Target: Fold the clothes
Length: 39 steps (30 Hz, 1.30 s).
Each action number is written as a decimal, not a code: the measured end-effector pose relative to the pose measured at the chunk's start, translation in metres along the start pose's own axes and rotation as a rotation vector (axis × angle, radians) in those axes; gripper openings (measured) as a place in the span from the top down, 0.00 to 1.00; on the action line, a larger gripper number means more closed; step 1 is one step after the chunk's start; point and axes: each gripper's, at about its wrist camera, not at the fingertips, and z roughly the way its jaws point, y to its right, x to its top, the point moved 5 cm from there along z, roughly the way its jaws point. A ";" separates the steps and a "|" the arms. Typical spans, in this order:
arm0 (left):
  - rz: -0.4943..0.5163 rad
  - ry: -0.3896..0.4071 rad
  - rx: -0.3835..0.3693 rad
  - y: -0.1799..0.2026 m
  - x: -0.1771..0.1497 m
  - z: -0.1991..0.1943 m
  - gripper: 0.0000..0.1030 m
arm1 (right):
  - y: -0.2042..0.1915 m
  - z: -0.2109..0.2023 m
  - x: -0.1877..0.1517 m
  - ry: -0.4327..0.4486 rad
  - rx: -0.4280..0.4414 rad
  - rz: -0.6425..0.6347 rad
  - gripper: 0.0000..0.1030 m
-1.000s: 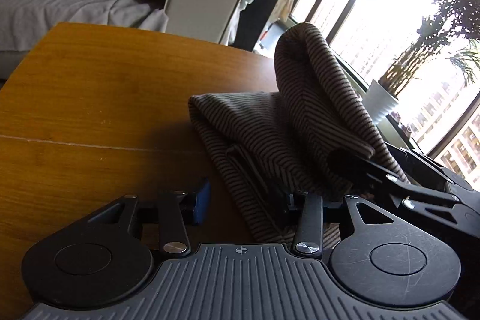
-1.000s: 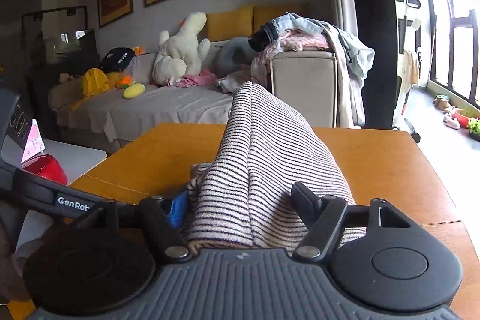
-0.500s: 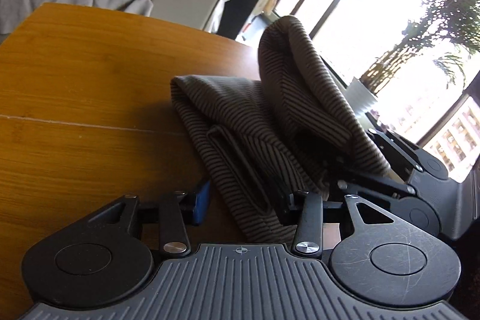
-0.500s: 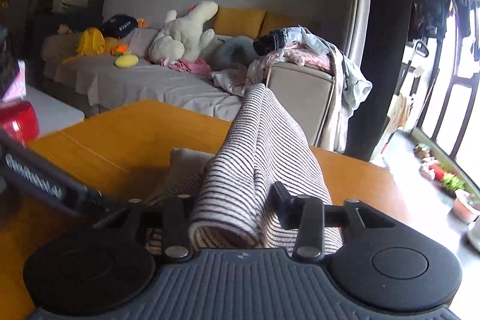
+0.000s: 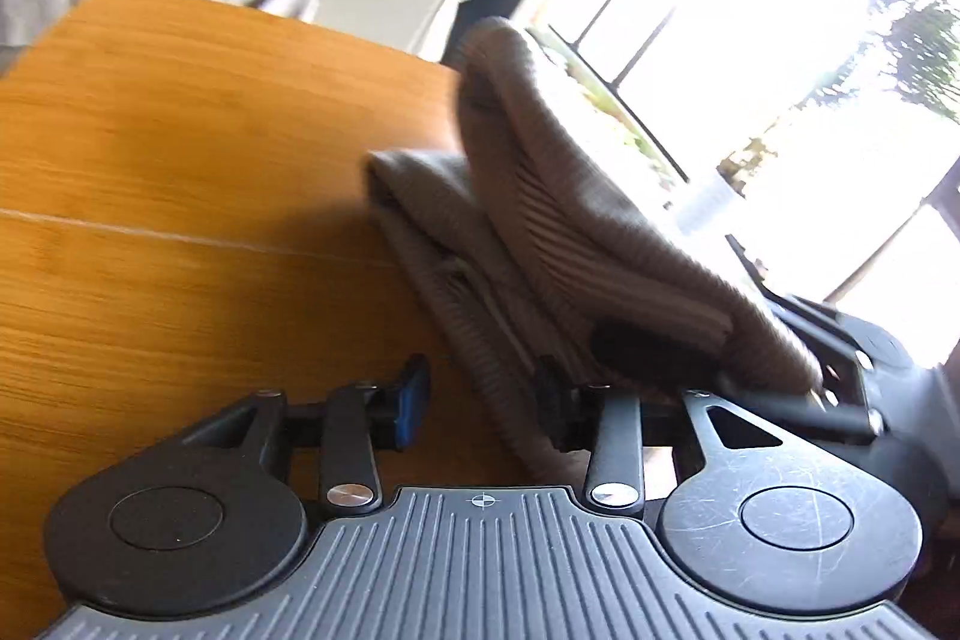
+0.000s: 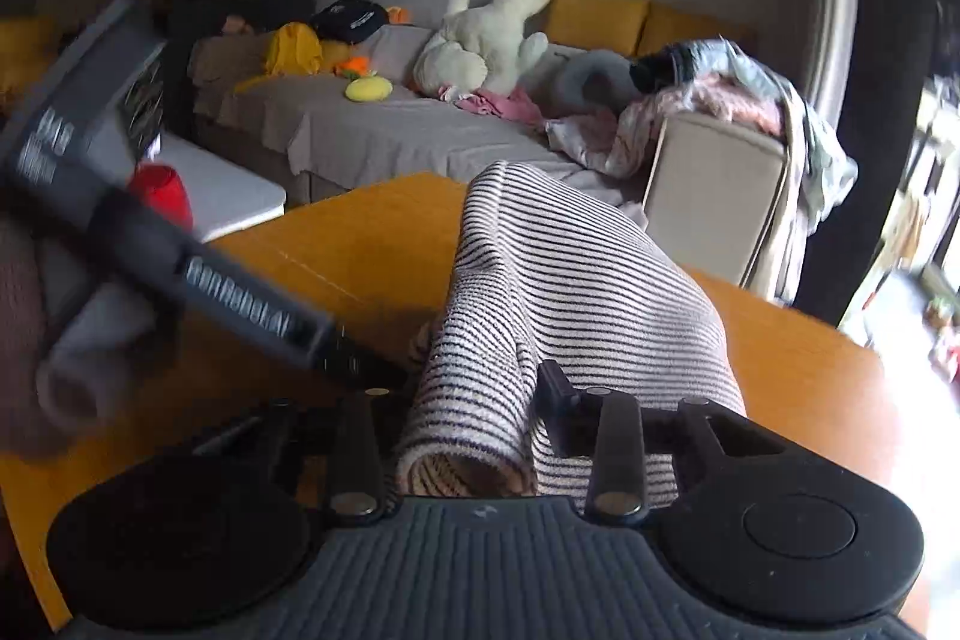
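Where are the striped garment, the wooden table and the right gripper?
striped garment (image 6: pixel 570 280), right wrist view, raised fold
wooden table (image 5: pixel 180 130), left wrist view, bare top
right gripper (image 6: pixel 474 400), right wrist view, between fingertips

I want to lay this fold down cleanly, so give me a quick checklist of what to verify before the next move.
1. Right gripper shut on the striped garment: ok, bunched cloth fills its jaws.
2. Left gripper gripping cloth: not ok, its jaws stand open and the garment lies against one finger only.
3. Grippers apart from each other: cannot tell, they look very close.
4. Bare wooden table to lay the fold on: ok.
5. Lower layers lying flat: cannot tell, blurred and partly hidden.
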 end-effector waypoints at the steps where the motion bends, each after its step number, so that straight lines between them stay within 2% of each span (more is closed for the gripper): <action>1: -0.006 0.019 0.021 -0.006 0.006 -0.007 0.58 | -0.010 0.002 -0.002 -0.007 -0.027 -0.063 0.57; 4: 0.004 0.113 0.039 -0.004 0.030 -0.033 0.57 | -0.035 0.010 -0.009 -0.024 -0.109 -0.208 0.49; 7: 0.061 0.196 -0.008 0.021 0.053 -0.050 0.55 | -0.048 0.015 -0.011 -0.030 -0.152 -0.267 0.46; 9: 0.084 0.222 -0.055 0.041 0.064 -0.049 0.50 | -0.049 0.014 -0.011 -0.030 -0.152 -0.266 0.46; 12: 0.101 0.175 -0.043 0.044 0.063 -0.016 0.48 | -0.041 0.004 -0.005 -0.021 -0.099 -0.221 0.40; 15: 0.118 0.127 -0.029 0.046 0.062 0.016 0.52 | -0.021 -0.018 0.005 0.004 -0.003 -0.125 0.23; 17: 0.129 0.096 -0.019 0.048 0.061 0.038 0.53 | 0.003 -0.041 0.016 0.059 0.041 -0.029 0.04; 18: 0.126 0.102 -0.024 0.044 0.062 0.038 0.53 | 0.017 -0.049 0.021 0.082 0.036 0.019 0.02; 20: 0.111 0.104 -0.043 0.038 0.063 0.035 0.53 | 0.045 -0.056 0.027 0.110 0.016 0.119 0.02; 23: 0.117 0.101 -0.042 0.034 0.061 0.032 0.53 | 0.073 -0.042 0.019 0.087 -0.035 0.259 0.02; 24: 0.119 0.100 -0.040 0.033 0.060 0.032 0.53 | 0.075 -0.032 0.012 0.053 -0.029 0.286 0.02; 25: 0.121 0.098 -0.037 0.033 0.060 0.031 0.53 | 0.070 -0.022 0.003 0.014 -0.019 0.285 0.02; 28: 0.128 0.095 -0.029 0.031 0.058 0.030 0.53 | 0.051 0.011 -0.025 -0.074 -0.059 0.194 0.00; 30: 0.132 0.092 -0.023 0.030 0.057 0.029 0.53 | 0.053 0.009 -0.026 -0.051 -0.069 0.218 0.00; 33: 0.133 0.088 -0.012 0.026 0.056 0.029 0.51 | 0.059 0.008 -0.029 -0.067 -0.048 0.269 0.00; 39: 0.112 0.101 -0.010 0.020 0.049 0.029 0.48 | 0.054 0.008 -0.029 -0.078 -0.069 0.274 0.00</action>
